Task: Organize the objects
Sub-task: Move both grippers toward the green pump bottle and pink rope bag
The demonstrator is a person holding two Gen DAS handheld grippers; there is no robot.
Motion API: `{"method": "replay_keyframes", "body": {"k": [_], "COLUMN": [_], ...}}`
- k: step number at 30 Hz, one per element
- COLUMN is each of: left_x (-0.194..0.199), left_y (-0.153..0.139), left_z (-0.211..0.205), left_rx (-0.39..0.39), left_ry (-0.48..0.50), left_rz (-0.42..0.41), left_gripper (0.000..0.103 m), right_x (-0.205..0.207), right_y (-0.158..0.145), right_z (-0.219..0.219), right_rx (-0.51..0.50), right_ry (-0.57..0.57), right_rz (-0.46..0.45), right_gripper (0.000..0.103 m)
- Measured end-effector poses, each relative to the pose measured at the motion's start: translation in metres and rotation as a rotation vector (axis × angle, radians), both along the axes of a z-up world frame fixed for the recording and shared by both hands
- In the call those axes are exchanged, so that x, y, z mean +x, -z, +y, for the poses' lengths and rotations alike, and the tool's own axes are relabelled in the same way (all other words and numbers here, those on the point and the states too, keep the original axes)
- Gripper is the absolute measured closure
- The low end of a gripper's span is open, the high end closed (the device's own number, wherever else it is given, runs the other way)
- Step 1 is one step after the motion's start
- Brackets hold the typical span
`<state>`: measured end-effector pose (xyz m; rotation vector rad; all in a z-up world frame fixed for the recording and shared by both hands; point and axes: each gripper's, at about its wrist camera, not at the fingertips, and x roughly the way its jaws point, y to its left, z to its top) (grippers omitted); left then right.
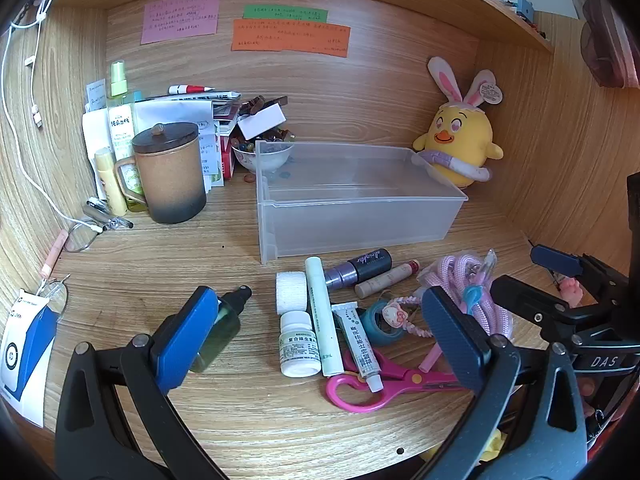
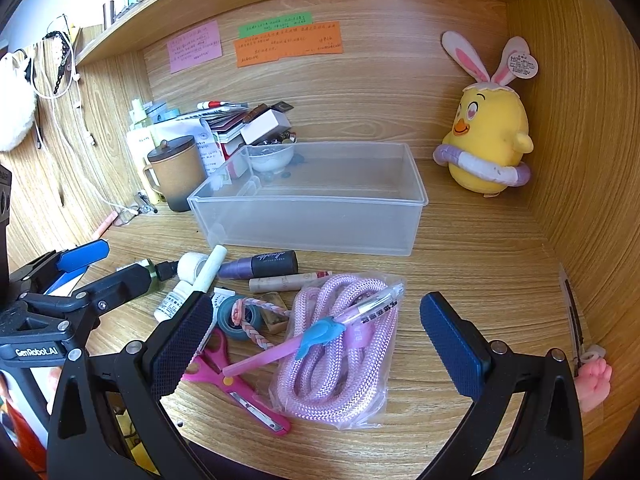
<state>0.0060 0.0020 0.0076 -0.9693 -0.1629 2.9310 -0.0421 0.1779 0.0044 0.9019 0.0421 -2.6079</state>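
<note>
With both the left tool (image 1: 320,328) and right tool (image 2: 316,340) released wide above the near clutter, the pink pen (image 2: 308,338) should be pinched mid-barrel and carried to the empty clear bin (image 2: 308,226) farther back on the bench (image 2: 480,280).

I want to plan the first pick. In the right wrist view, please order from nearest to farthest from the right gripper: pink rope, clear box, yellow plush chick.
1. Pink rope, bagged, between the open right gripper fingers.
2. Clear box, centre, behind the clutter.
3. Yellow plush chick, far right corner.
</note>
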Motion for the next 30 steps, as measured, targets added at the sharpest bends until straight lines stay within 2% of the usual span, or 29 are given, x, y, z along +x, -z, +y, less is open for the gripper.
{"method": "replay_keyframes", "body": {"k": [30], "left_x": [0.0023], "left_y": [0.0062], "left_z": [0.0013], "left_rx": [0.002], "left_ry": [0.012], "left_rz": [-0.009], "left_gripper": [0.0], "right_x": [0.0008], "right_y": [-0.0005], "right_z": [-0.0017], "right_rx": [-0.014], "right_ry": [-0.003], "right_rz": [-0.011], "right_gripper": [0.0]}}
